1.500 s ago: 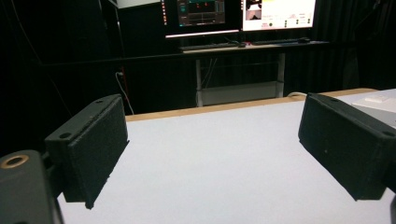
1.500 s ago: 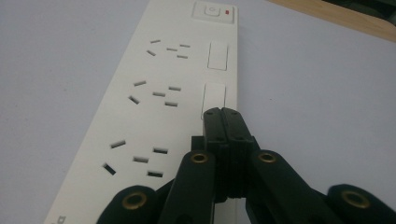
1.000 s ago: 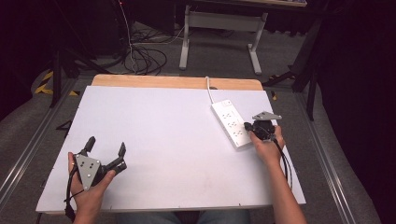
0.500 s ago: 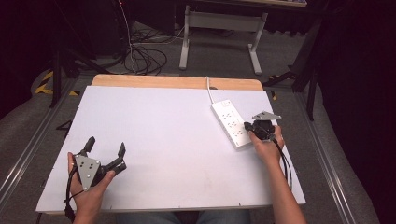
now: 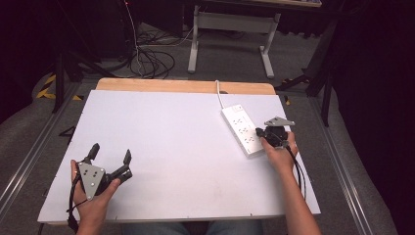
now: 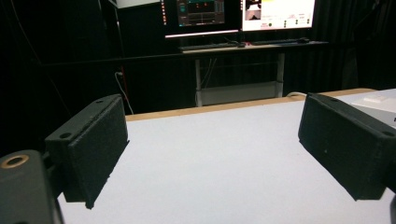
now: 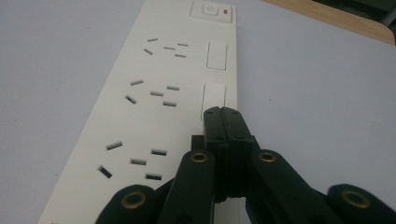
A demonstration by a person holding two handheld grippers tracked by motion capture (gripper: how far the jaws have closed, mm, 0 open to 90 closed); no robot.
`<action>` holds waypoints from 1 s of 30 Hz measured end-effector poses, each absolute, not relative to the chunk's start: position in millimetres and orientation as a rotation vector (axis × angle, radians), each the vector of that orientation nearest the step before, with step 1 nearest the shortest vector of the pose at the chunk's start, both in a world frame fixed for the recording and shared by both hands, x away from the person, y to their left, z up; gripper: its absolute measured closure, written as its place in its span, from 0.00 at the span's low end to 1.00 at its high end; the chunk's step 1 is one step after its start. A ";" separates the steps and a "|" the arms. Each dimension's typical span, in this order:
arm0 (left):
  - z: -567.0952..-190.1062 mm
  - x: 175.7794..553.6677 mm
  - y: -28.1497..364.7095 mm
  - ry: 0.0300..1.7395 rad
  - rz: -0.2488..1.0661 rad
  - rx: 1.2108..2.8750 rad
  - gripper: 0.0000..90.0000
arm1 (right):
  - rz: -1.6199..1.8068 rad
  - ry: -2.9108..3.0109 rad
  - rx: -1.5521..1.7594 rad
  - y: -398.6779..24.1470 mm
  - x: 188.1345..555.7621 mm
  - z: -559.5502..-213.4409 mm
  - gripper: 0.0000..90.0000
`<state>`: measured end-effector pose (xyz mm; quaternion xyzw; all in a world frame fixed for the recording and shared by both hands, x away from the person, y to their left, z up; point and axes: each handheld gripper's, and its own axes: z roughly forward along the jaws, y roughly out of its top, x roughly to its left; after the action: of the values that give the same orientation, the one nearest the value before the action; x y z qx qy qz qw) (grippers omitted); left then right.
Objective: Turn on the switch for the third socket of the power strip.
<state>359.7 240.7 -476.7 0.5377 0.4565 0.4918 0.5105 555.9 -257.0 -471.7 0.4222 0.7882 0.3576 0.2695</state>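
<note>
My right claw (image 7: 223, 112) is closed on nothing, tips over the power strip (image 5: 242, 129) by its middle rocker switch (image 7: 214, 99); the strip runs away from me at the desk's (image 5: 171, 127) right. Left claw (image 5: 110, 154) wide open, empty, far off
</note>
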 end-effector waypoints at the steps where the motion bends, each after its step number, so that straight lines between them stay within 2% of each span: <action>1: -476.6 359.8 240.7 1.097 1.187 1.295 0.10 | 0.965 2.123 1.138 -256.9 555.7 -471.8 1.00; 15: -476.7 360.2 240.4 1.097 1.183 1.298 0.10 | 1.088 2.012 1.092 -265.5 548.6 -462.1 1.00; 18: -476.8 360.3 240.4 1.098 1.183 1.298 0.10 | 1.116 1.981 1.082 -265.5 547.6 -460.3 0.89; 25: -476.9 360.6 240.3 1.098 1.181 1.294 0.10 | 1.167 1.941 1.061 -267.9 544.1 -454.5 0.87; 30: -476.9 360.7 240.7 1.099 1.183 1.294 0.10 | 1.207 1.912 1.059 -269.3 541.7 -450.8 0.81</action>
<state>360.7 240.7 -476.9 0.5375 0.4566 0.4914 0.5110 541.7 -269.3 -450.8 0.4022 0.7264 0.4586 0.3167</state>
